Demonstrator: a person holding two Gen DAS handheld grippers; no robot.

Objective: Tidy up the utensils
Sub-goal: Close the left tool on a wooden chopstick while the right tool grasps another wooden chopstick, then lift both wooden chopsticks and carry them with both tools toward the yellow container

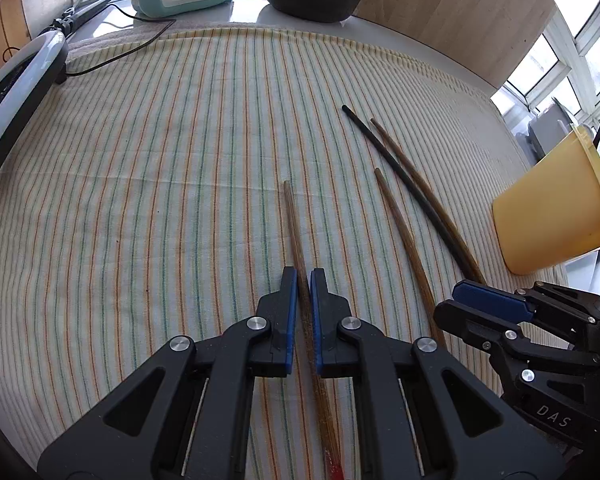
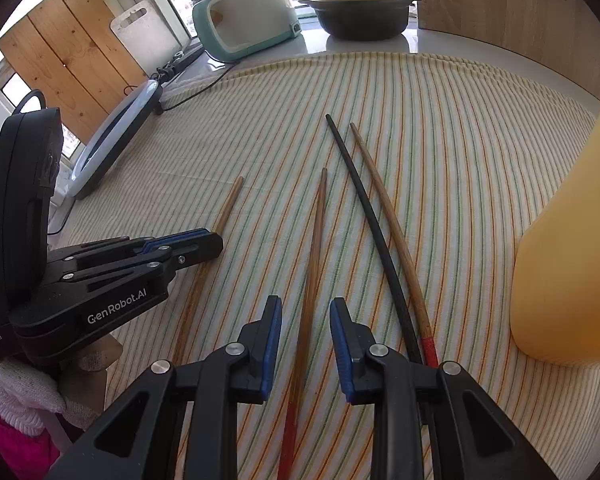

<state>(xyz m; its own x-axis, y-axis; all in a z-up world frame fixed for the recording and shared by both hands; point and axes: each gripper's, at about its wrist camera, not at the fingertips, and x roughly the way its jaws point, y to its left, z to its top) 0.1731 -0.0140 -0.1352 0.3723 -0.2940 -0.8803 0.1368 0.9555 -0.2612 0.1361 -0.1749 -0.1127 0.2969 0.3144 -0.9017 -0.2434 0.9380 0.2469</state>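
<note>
A: Where are the four chopsticks?
B: On the striped cloth. The left hand-held gripper (image 1: 303, 276) is clenched on one brown wooden chopstick (image 1: 294, 224); another red-ended brown chopstick (image 2: 315, 240) lies between the released right hand-held gripper (image 2: 305, 308) fingers.
A: Containers?
B: The yellow plastic cup (image 1: 556, 208) stands rightward, contents unseen.

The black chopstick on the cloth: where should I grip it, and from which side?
Grip the black chopstick at mid-shaft, coming from above with the jaws across its width. It lies flat on the striped cloth, pressed close to a wooden chopstick along its near half; further up the two spread apart, probably leaving room for a finger.
</note>
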